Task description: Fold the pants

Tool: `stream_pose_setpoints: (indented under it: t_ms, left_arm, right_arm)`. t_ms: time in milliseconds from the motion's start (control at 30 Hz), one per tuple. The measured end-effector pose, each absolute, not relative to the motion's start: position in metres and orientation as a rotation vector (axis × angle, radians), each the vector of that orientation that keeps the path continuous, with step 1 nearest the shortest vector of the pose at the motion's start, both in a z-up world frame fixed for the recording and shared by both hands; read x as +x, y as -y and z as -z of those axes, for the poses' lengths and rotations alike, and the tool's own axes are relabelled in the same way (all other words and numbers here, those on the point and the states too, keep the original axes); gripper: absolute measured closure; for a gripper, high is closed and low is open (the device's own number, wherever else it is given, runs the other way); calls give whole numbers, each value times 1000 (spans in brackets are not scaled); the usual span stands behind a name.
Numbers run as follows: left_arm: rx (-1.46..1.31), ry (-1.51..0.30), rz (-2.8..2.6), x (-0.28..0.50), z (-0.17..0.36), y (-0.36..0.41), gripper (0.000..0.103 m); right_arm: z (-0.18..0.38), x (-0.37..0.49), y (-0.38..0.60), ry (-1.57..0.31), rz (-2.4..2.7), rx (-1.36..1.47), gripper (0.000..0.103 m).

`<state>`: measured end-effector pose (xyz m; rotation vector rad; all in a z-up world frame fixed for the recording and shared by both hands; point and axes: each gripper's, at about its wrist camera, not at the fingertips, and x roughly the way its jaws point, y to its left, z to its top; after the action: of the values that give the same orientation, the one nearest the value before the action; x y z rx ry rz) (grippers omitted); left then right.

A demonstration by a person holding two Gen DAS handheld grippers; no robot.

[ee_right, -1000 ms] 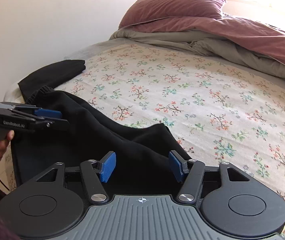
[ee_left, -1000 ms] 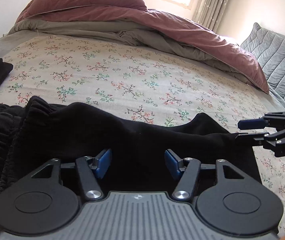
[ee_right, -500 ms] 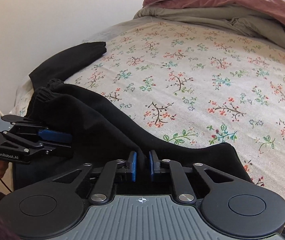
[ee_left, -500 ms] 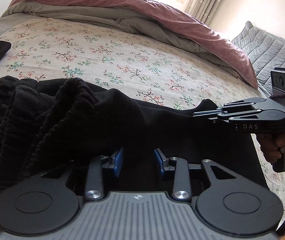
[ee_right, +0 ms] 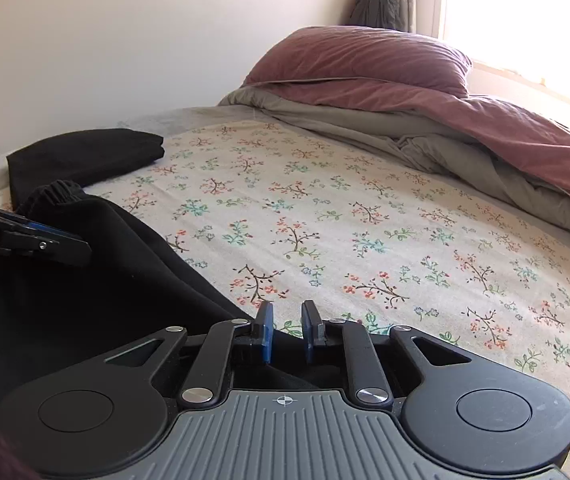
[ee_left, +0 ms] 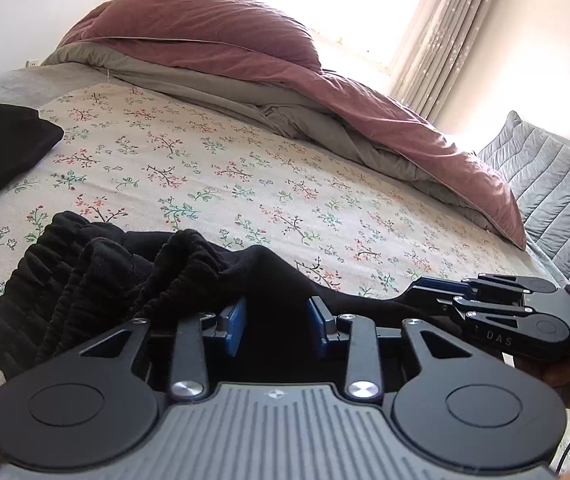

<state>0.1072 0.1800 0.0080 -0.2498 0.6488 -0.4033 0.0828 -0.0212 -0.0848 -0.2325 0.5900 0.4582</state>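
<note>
The black pants [ee_left: 133, 276] lie bunched at the near edge of the floral bed sheet [ee_left: 245, 184], the gathered waistband on the left. My left gripper [ee_left: 276, 322] is shut on a fold of the pants, black cloth filling the gap between its blue pads. My right gripper [ee_right: 287, 330] has its blue pads close together on the pants' edge [ee_right: 85, 300]. In the left wrist view it is at the right [ee_left: 417, 294], pinching the cloth. The left gripper's tip [ee_right: 73, 246] shows at the left of the right wrist view.
A folded black garment [ee_right: 85, 152] lies at the bed's far left corner, also in the left wrist view [ee_left: 1, 148]. A mauve and grey duvet [ee_left: 285, 92] with a pillow [ee_right: 357, 60] is heaped at the head. A grey quilted cushion [ee_left: 557, 188] stands on the right.
Both grippers have closed on the pants from open a second ago and lifted them. The cloth is now raised and bunched, and both views tilt up toward the window.
</note>
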Motion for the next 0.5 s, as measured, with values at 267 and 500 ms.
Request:
stream_pose_setpoints:
  t_ms: [267, 500]
  left_arm:
    - [-181, -619, 288, 123, 3, -174, 86]
    - [-89, -657, 223, 132, 17, -171, 92]
  right_arm:
    - [102, 64, 44, -664, -407, -290, 85]
    - [113, 85, 101, -720, -192, -280, 92]
